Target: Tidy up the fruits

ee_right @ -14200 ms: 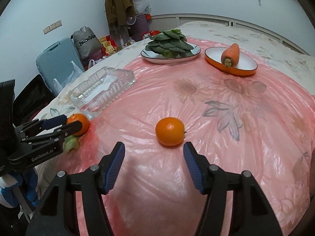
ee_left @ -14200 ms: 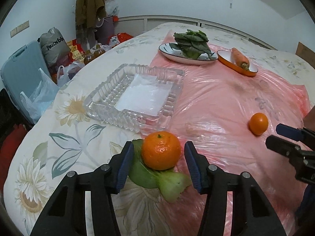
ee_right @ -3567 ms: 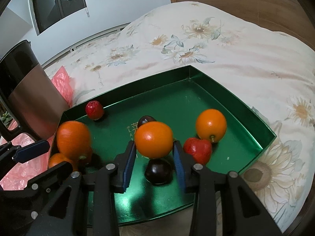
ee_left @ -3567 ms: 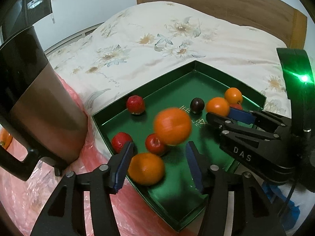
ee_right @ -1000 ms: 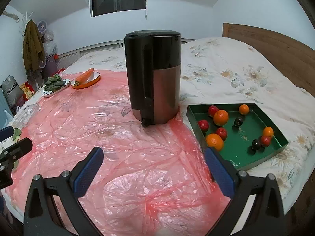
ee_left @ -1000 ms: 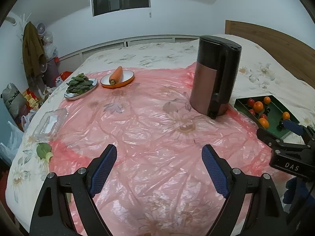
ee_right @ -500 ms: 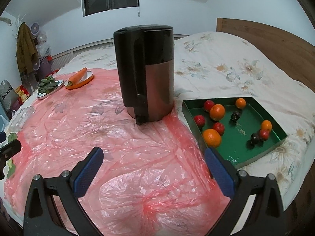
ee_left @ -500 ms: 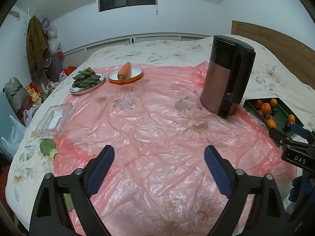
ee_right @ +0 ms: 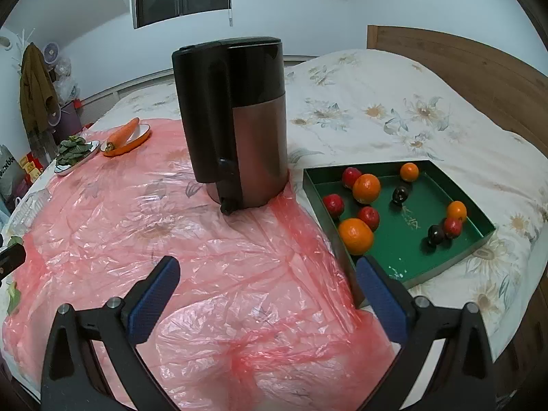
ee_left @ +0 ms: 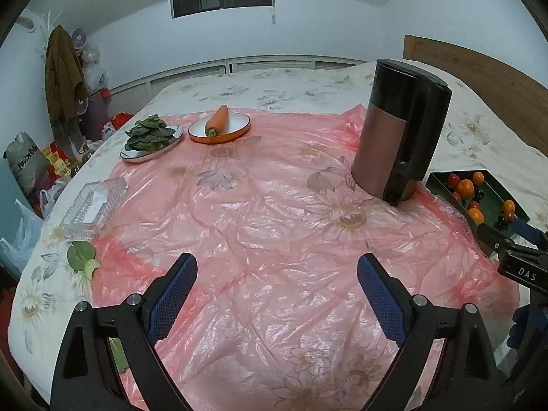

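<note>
A green tray [ee_right: 411, 239] on the bed's right side holds several oranges [ee_right: 356, 236], red fruits [ee_right: 334, 204] and dark plums [ee_right: 400, 194]. It also shows at the right edge of the left wrist view [ee_left: 493, 205]. My left gripper [ee_left: 276, 291] is wide open and empty above the pink plastic sheet [ee_left: 274, 212]. My right gripper [ee_right: 267, 291] is wide open and empty, above the sheet just left of the tray. The right gripper also shows in the left wrist view [ee_left: 510, 239], in front of the tray.
A tall black and copper kettle [ee_right: 236, 120] stands between sheet and tray. At the far left are a carrot on an orange dish [ee_left: 219, 125], a plate of greens [ee_left: 150, 137], a glass dish [ee_left: 94, 198] and a green leaf [ee_left: 82, 257]. A wooden headboard [ee_right: 462, 61] is behind.
Both grippers have drawn back a little further from the tray and turned slightly; both stay wide open and empty. The fruits in the tray have not moved.
</note>
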### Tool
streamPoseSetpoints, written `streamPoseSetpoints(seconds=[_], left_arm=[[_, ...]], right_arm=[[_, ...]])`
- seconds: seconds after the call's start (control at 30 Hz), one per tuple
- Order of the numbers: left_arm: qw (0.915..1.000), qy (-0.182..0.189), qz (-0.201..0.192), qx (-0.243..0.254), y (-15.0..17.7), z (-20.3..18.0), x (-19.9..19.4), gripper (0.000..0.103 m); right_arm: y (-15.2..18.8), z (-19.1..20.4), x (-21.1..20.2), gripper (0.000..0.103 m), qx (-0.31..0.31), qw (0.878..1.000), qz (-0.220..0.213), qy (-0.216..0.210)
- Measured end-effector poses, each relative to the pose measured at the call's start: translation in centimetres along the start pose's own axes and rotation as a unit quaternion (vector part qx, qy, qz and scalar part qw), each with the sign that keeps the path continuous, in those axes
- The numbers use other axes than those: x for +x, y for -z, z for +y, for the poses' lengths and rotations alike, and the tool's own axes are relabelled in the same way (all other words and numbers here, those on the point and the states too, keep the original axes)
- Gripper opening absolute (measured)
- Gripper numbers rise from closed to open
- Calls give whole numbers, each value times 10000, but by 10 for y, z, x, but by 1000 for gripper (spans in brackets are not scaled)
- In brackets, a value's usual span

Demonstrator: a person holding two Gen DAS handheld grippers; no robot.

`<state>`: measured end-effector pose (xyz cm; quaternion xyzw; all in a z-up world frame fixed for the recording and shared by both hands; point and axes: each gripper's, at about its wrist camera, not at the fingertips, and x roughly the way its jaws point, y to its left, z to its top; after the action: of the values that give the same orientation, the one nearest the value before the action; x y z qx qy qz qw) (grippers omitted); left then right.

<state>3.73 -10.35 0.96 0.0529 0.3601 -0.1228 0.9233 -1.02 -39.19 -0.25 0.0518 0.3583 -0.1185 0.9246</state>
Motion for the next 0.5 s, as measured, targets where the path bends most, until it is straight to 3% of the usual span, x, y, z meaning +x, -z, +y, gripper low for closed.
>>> streamPoseSetpoints(seconds=[0.2,0.33,0.5], left_arm=[[10000,15,83,-20,1,1,5,92],[9999,32,72,-104,1,4,5,101],[9999,38,64,-111,-1,5,6,101]], right_arm=[[1,-1,2,103,3,10000,33,14],[2,-1,3,103,-8,10000,52,23],[2,-2,4,103,-1,10000,52,9]])
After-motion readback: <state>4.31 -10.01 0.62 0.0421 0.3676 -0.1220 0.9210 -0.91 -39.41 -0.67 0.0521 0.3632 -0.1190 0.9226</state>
